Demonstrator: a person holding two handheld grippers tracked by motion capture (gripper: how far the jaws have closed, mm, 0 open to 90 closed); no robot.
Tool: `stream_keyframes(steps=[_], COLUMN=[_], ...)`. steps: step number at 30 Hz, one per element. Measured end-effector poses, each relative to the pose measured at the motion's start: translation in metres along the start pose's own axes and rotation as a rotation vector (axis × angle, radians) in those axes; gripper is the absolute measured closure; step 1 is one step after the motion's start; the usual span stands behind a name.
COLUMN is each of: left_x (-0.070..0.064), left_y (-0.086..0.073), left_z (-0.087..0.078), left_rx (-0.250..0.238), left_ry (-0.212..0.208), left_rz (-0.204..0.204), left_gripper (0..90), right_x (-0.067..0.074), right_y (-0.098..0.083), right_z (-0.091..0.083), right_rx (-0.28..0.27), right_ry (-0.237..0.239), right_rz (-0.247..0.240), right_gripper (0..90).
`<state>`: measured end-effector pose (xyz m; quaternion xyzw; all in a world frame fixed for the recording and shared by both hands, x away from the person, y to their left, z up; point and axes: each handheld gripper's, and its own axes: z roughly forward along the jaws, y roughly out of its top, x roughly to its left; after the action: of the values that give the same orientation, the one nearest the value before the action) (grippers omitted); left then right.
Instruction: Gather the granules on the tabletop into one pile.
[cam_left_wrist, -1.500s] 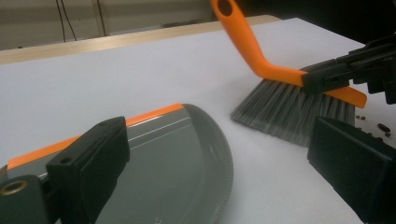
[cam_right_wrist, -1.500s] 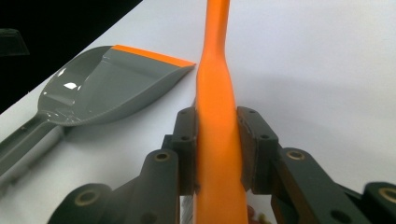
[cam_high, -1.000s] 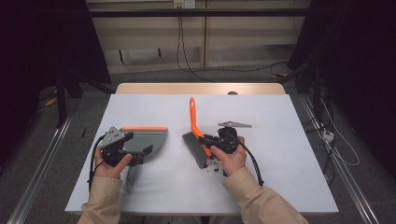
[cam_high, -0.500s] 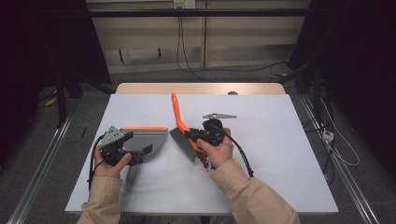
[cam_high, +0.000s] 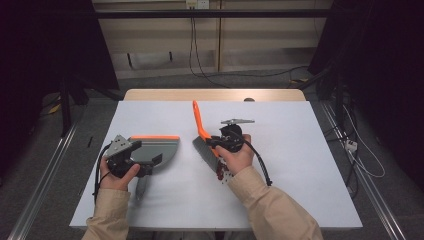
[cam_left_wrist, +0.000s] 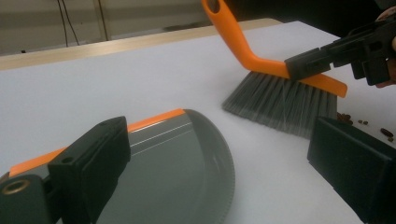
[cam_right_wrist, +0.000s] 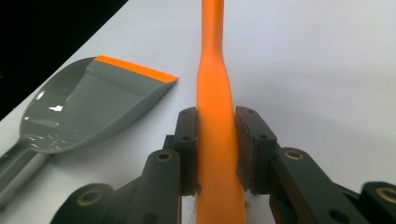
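R gripper (cam_right_wrist: 215, 154), clamped on hand brush (cam_high: 201, 131), has swept bristles toward 9 o'clock, nearing dustpan (cam_high: 156, 149); L gripper (cam_left_wrist: 224, 158) spread; crumbs (cam_left_wrist: 351, 119) trail behind.

Count on the bench (cam_high: 300, 190): one hand brush (cam_high: 202, 132), orange handle with grey bristles. One dustpan (cam_high: 152, 150), grey with an orange front lip. Two tongs: left tongs (cam_high: 145, 167), right tongs (cam_high: 212, 142). Two hands: left hand (cam_high: 116, 175), right hand (cam_high: 235, 159). Small brown bits (cam_left_wrist: 355, 119) lie scattered beside the bristles in the left gripper view, at least five separate ones there, the farther ones too small to count surely. One bench, white top with one pale wooden strip along its far edge. Two sleeves, one per forearm.
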<state>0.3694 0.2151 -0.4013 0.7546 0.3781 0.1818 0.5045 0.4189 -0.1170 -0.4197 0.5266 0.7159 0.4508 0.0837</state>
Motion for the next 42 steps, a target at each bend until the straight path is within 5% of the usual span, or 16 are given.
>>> stream_keyframes(steps=[6,12,18,22,28,34,38,42], left_x=[-0.001,-0.001,0.000,0.000,0.002,0.003,0.004,0.004], left_y=[0.000,0.000,0.000,-0.001,-0.001,-0.002,-0.003,-0.003], left_z=[0.001,0.002,0.000,0.000,0.001,0.001,0.002,0.001], left_rx=[0.002,0.006,0.005,0.006,0.007,0.011,0.011,0.013], left_ry=[0.002,0.000,0.002,0.003,0.007,0.009,0.012,0.014], left_rz=[0.000,0.002,-0.002,-0.002,-0.013,-0.011,-0.017,-0.014], left_gripper=[5.7,5.7,5.8,5.8,5.8,5.8,5.8,5.8], right_x=[-0.012,-0.007,-0.009,-0.021,-0.045,-0.057,-0.055,-0.054], right_y=[-0.005,0.003,0.023,0.036,0.045,0.041,0.042,0.045], right_z=[-0.014,-0.022,-0.031,-0.029,-0.008,0.015,0.019,0.017], right_rx=[-0.015,-0.049,-0.114,-0.090,-0.047,-0.011,-0.021,0.034], right_ry=[0.004,0.088,0.094,0.048,0.048,0.082,0.087,0.086], right_rz=[0.029,0.040,-0.121,-0.243,-0.398,-0.449,-0.456,-0.456], right_gripper=[71.9,71.9,71.8,71.8,71.7,71.6,71.2,69.5])
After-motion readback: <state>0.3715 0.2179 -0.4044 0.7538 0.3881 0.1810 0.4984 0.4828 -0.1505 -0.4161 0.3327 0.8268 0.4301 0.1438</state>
